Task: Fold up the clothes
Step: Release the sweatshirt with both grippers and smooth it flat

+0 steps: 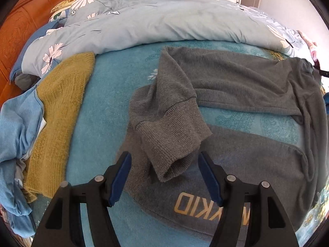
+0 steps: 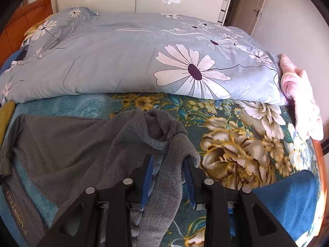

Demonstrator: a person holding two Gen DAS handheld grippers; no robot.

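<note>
Where the bed meets the orange wooden headboard [image 1: 24, 20] at far left, a crumpled blue garment [image 1: 18, 127] and a mustard knit sweater [image 1: 61, 111] lie side by side on the teal blanket [image 1: 107, 103], the sweater's long axis running from the near edge up toward the flowered duvet [image 1: 164, 20]. To their right a strip of bare blanket separates them from the grey sweater [image 1: 236, 78], which is spread across the middle of the bed with its long axis lying left to right, its printed front facing up at the near side. One sleeve is folded back over the body, and its ribbed cuff [image 1: 170, 144] points toward the camera, sitting between the fingers of the left gripper [image 1: 164, 177]; the blue pads stand wide apart and neither touches the cloth. The duvet is heaped along the whole far side, closing off that edge. Farther right, the right gripper [image 2: 167, 175] has a bunched fold of the same grey sweater [image 2: 61, 144] passing between its fingers, which stand partly apart; the fabric drapes against the right-hand pad [image 2: 188, 177], but whether it is pinched I cannot tell. Beyond it the blanket's big flower print [image 2: 236, 150] lies uncovered up to the bed's right edge, with a pink garment [image 2: 302, 103] at the far corner and a dark blue cloth [image 2: 287, 201] at the near corner.
</note>
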